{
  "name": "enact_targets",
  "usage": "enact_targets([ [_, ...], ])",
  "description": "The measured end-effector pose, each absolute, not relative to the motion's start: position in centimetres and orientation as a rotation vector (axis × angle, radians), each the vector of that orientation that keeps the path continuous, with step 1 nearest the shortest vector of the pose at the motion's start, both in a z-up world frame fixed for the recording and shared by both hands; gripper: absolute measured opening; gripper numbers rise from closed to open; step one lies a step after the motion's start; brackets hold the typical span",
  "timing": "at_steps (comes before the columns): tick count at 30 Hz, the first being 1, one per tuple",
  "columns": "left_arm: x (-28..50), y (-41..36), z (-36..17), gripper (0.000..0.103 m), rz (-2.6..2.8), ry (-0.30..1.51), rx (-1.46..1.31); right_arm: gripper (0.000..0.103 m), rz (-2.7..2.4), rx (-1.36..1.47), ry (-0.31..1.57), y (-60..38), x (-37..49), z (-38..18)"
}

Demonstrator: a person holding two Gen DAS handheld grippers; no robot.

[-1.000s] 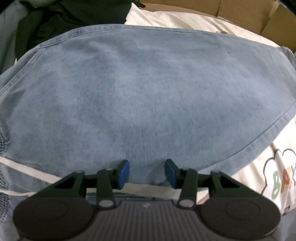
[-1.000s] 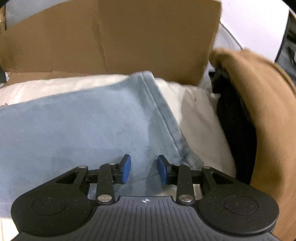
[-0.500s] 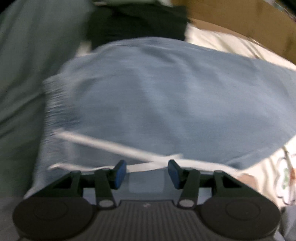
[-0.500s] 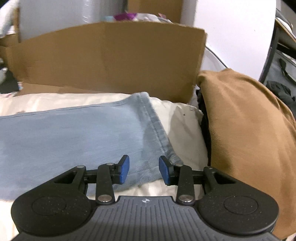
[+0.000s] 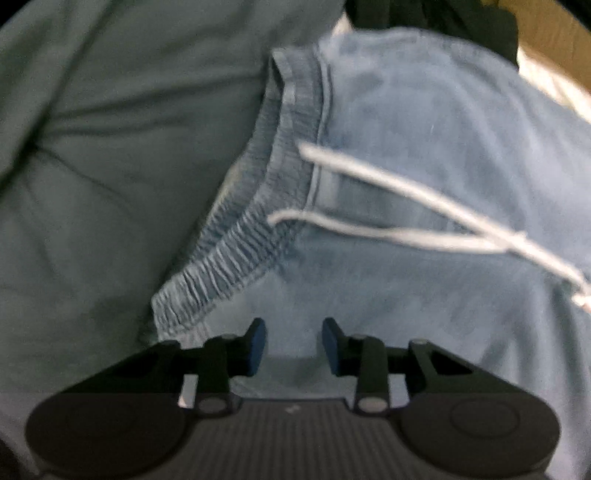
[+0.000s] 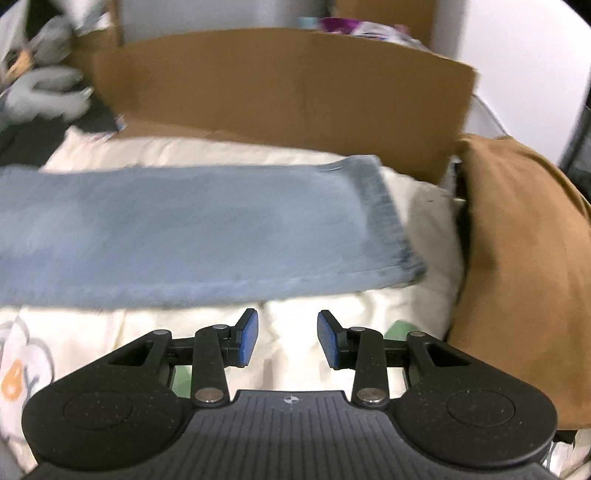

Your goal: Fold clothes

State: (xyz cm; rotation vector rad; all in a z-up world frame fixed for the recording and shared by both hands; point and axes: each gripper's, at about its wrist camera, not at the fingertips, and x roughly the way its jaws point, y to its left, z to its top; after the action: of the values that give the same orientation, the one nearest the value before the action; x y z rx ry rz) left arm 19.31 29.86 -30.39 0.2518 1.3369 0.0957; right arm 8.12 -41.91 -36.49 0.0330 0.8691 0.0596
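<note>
Light blue denim trousers (image 5: 424, 155) lie flat across a cream bedcover. In the left wrist view their gathered elastic waistband (image 5: 236, 236) runs diagonally, with a white drawstring (image 5: 417, 206) trailing to the right. My left gripper (image 5: 293, 345) is open, low over the denim just below the waistband, nothing between its fingers. In the right wrist view the trouser leg (image 6: 192, 225) stretches across, its hem (image 6: 391, 221) at the right. My right gripper (image 6: 287, 341) is open over the cream cover, just in front of the leg's near edge.
A grey-green garment (image 5: 110, 155) lies left of the waistband, dark clothes (image 5: 436, 18) behind it. A cardboard wall (image 6: 280, 88) stands behind the bed. A brown cushion (image 6: 524, 258) lies at the right. The cream bedcover (image 6: 347, 306) has printed figures at the left.
My left gripper has swung left from mid-leg to the waistband end. My right gripper has pulled back off the denim, so the leg's near edge now lies ahead of its fingers.
</note>
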Motion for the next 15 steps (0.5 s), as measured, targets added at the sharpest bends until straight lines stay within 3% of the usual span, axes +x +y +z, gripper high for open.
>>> enact_targets([
  [3,18.5,31.4,-32.2,0.032,0.133,1.355,0.271,0.042,0.087,0.027,0.899,-41.2,7.8,-36.7],
  [9,19.8,34.5,-35.0,0.003,0.194,1.361,0.293,0.042,0.105,0.013,0.956,-40.6,7.1,-37.4],
  [15,19.9,34.7,-33.9,0.003,0.193,1.369,0.308,0.042,0.11,0.034,0.99,-40.4,6.2,-38.1],
])
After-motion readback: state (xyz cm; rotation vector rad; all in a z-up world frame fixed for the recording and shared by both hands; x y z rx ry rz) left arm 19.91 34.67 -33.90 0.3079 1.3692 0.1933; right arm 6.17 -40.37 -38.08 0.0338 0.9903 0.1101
